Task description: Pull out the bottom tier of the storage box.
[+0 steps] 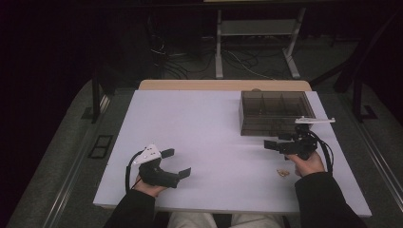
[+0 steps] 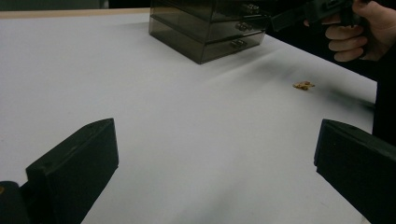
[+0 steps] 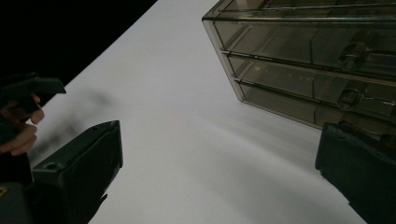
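Where the white bench (image 1: pixel 214 142) carries the items, the entry runs as follows.

Item 1: smoky translucent drawer organiser (image 1: pixel 275 112), three tiers of small drawers with knobs, standing upright at the far right of the bench.

Item 2: small tan object (image 1: pixel 283 172), too small to identify, lying on the bench near the person's side, just left of the right hand (image 1: pixel 309 164) and well apart from the organiser.

Item 3: left hand-held gripper (image 1: pixel 177 164), at the near left, jaws spread wide and released, grasping nothing, above bare bench surface.

Item 4: right hand-held gripper (image 1: pixel 271 144), raised just in front of the organiser's drawer fronts, jaws likewise spread apart and grasping nothing; one jaw overlaps the lowest drawer row in the right gripper view, contact not determinable.
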Available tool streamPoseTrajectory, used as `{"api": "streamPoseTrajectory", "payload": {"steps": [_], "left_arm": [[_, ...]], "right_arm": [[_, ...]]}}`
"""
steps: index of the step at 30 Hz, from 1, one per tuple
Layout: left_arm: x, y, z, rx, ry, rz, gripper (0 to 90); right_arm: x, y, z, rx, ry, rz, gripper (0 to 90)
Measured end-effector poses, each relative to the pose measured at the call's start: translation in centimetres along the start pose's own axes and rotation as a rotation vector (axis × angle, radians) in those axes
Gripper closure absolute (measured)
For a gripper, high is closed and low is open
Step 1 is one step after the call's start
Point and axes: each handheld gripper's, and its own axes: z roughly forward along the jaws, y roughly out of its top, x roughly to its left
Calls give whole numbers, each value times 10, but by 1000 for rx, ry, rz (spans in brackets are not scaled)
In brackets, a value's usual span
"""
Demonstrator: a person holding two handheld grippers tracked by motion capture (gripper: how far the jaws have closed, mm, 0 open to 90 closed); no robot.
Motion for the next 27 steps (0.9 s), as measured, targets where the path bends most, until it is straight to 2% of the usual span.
{"api": "streamPoseTrajectory", "payload": {"steps": [5,6,8,13,17,20,25,27], "left_arm": [[0,0,0,0,-1,1,0],[0,0,0,0,-1,1,0],[0,0,0,1,-2,2,0],[0,0,0,0,-2,2,0],[0,0,0,0,-1,4,0],[0,0,0,1,-1,5,0],[0,0,0,0,-1,4,0],[0,0,0,0,-2,4,0]], "right_arm": [[-9,0,3,-8,0,66,4],[-9,0,3,-8,0,66,4],[-13,0,4,-11,10,112,4],[-18,0,6,-27,10,170,4],[-25,-2,7,-37,6,247,4],[-28,-3,7,-35,-7,269,4],[-33,-6,7,-59,18,330,4],[-34,-6,7,-62,20,339,4]]}}
